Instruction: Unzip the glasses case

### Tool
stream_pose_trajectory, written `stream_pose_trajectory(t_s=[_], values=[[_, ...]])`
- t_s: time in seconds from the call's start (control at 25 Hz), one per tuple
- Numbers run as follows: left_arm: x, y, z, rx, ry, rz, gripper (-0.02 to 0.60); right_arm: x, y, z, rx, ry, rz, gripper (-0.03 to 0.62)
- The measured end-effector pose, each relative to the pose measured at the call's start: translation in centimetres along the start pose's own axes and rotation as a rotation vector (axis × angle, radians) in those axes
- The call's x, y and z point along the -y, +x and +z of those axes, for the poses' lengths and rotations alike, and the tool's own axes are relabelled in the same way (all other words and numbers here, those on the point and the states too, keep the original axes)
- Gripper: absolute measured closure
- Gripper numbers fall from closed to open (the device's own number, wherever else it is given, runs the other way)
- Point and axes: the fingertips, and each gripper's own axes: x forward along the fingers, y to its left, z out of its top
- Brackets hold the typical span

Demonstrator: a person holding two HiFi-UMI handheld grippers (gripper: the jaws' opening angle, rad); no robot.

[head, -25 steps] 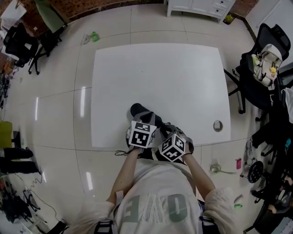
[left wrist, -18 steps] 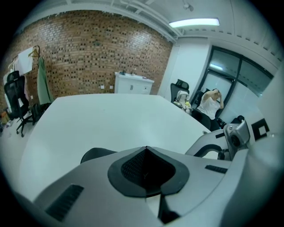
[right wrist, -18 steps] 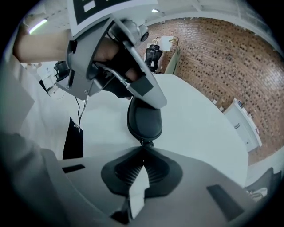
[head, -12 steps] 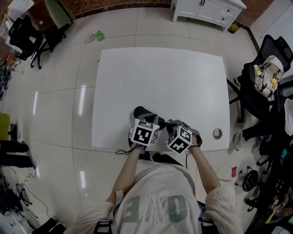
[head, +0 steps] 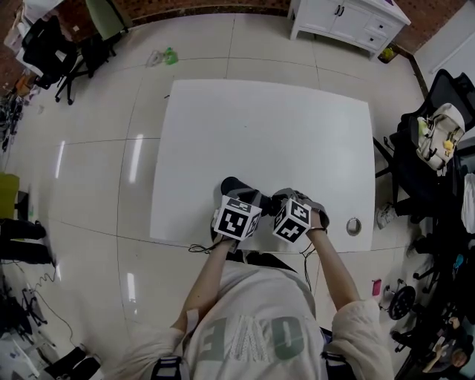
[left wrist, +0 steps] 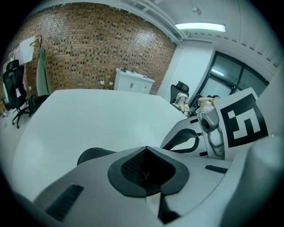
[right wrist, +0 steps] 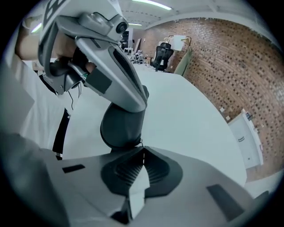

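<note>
Head view: the right gripper point(head: 274, 200) has been drawn rightward from the left gripper point(head: 249, 197). The case point(head: 231, 185) is kept at the counter's point(head: 260, 126) near edge.

Left gripper view: the case is clamped between shut jaws.

Right gripper view: the pull point(right wrist: 140, 142) is pinched tight, so unzipping is judged begun.

Table: white top point(head: 267, 141) spreads out ahead of me, most of it bare.
Cable port: round metal ring point(head: 353, 225) set in the table near its edge, to my right.
Floor: pale glossy tiles point(head: 96, 163) all round the table.
Cabinet: white, with drawers point(head: 349, 18), on the floor beyond the table's far side.
Right chair: black office chair point(head: 415, 148) beside the table, a pale bag point(head: 436, 122) on it.
Left chair: black point(head: 44, 48), well apart from the table.
Green item: small point(head: 170, 55), on the floor past the far left corner.
Wall: brick point(left wrist: 88, 48), a green garment point(left wrist: 42, 71) hanging in front of it.
Light: a lit ceiling strip point(left wrist: 199, 27).
</note>
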Motion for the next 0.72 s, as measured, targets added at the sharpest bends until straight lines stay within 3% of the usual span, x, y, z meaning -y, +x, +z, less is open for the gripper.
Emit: stream_pose_trajectory(t_s=[0.2,0.32,0.36,0.52,0.72], values=[[-0.3,-0.1,-0.1,0.005,-0.004,-0.002,0.584,-0.2,-0.4,0.1,0.062,0.094,-0.010,0.594],[-0.3,-0.4,0.0,0.038,-0.006,-0.010,0.584,1.0,-2.1,0.2,0.148,0.230,-0.100,0.592],[-0.2,-1.1,0.6,0.091,-0.030,-0.022,0.584,1.6,-3.1,0.3,0.189,0.289,-0.142,0.592],[-0.1,-6.1,5.3,0.444,-0.220,-0.108,0.584,3.3,-8.0,0.0,0.373,0.572,-0.241,0.592],[-1.0,-12.7,7.2,0.771,-0.399,-0.200,0.584,3.0,-12.9,-0.6,0.660,0.961,-0.209,0.594]])
